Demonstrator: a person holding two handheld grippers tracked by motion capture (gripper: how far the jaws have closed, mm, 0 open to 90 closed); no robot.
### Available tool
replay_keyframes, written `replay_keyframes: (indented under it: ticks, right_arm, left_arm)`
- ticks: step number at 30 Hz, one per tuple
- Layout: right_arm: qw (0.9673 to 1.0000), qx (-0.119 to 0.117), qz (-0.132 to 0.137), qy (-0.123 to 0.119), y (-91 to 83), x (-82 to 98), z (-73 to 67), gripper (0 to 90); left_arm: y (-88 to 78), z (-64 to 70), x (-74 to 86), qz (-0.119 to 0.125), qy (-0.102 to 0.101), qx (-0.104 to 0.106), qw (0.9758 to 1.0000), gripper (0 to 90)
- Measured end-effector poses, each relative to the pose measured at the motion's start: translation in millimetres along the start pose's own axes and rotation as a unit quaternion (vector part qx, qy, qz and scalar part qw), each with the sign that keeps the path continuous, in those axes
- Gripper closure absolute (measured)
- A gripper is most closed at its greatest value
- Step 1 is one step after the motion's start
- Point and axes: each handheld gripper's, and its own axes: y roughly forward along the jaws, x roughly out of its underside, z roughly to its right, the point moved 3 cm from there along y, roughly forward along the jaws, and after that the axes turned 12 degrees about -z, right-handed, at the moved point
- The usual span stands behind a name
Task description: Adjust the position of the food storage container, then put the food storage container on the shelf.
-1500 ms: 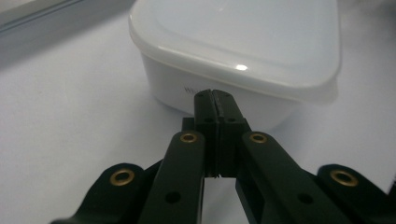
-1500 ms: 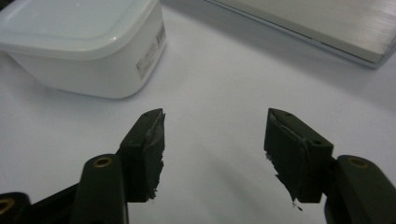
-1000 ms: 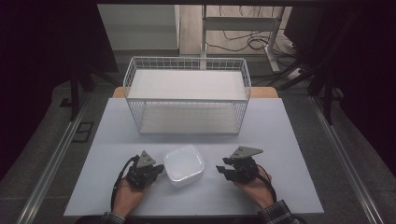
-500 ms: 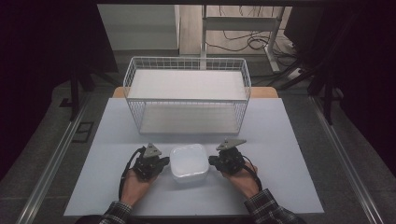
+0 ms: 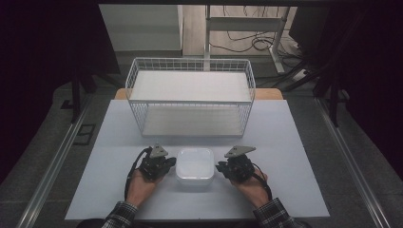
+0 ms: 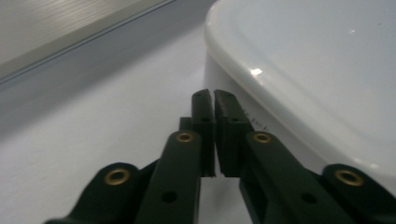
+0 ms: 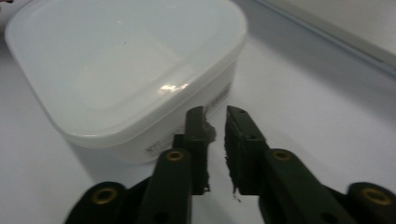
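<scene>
The left claw (image 6: 208, 100) has its matte black jaws pressed together with only a hairline seam between them, empty, just beside the container's side wall. The right claw (image 7: 215, 122) holds its jaws slightly parted, frayed pad edges showing, gripping nothing, its tips close to the container's corner. Both hands (image 5: 140, 183) rest low on the table (image 5: 294, 156), forearms in plaid sleeves, flanking the container (image 5: 194, 164). It is a rounded-square, translucent white plastic box with a glossy lid, sitting at the table's near edge. Behind it stands a white wire basket (image 5: 190, 97).
</scene>
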Motion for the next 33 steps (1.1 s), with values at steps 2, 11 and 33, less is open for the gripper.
replay_keyframes:
  ticks: [2,11,33]
  right_arm:
    - [0.9999,0.008,0.009,0.004,-3.9,1.8,3.4,66.0]
    - [0.999,-0.007,0.036,0.024,-14.5,7.6,18.6,31.6]
    - [0.9965,-0.064,0.048,0.025,-11.7,-17.5,-9.6,17.4]
  left_arm:
    - [-4.5,-2.0,3.3,0.001,0.002,-0.002,1.0,78.1]
    - [-19.8,-8.5,15.2,0.026,0.005,0.015,0.9995,31.4]
    - [-10.8,10.9,-15.0,0.037,-0.002,0.098,0.9945,16.5]
